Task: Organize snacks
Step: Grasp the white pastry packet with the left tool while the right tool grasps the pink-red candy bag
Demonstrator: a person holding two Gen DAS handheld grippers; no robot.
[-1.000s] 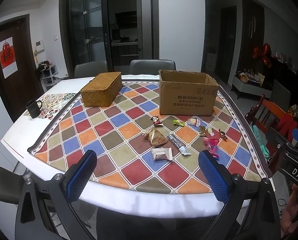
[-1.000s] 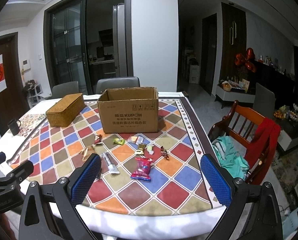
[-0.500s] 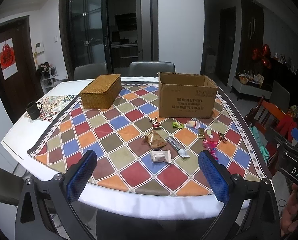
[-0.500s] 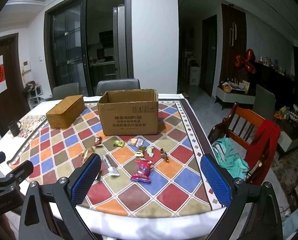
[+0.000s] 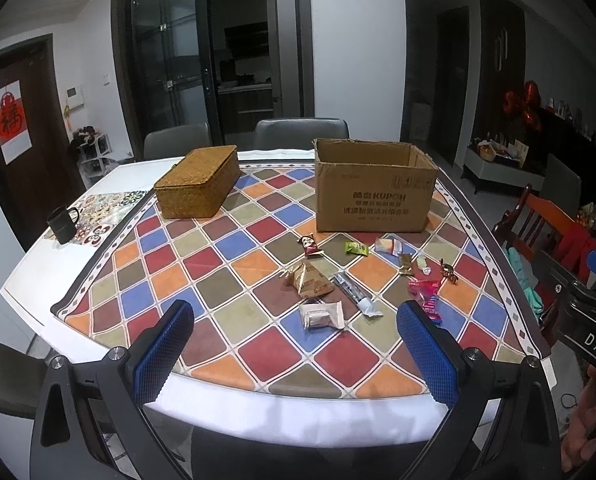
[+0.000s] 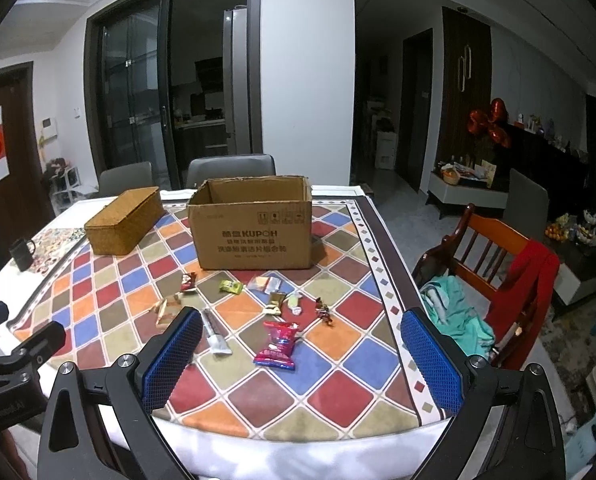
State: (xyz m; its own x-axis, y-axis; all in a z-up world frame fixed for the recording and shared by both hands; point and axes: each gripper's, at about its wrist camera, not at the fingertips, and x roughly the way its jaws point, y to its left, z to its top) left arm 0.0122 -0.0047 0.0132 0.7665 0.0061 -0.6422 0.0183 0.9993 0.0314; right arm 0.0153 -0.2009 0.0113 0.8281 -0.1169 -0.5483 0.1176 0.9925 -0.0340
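Right, both grippers hang at the near table edge, left gripper [image 5: 294, 344] and right gripper [image 6: 302, 352] spread wide and empty, ready to pick. Snacks [image 5: 322, 315] lie scattered mid-cloth; beyond them the open box [image 6: 254, 236] waits, likely their destination.

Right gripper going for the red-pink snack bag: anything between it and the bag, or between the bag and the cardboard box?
Nothing blocks the open right gripper from the red-pink snack bag. Small wrapped snacks lie between it and the cardboard box; lifting clears them.
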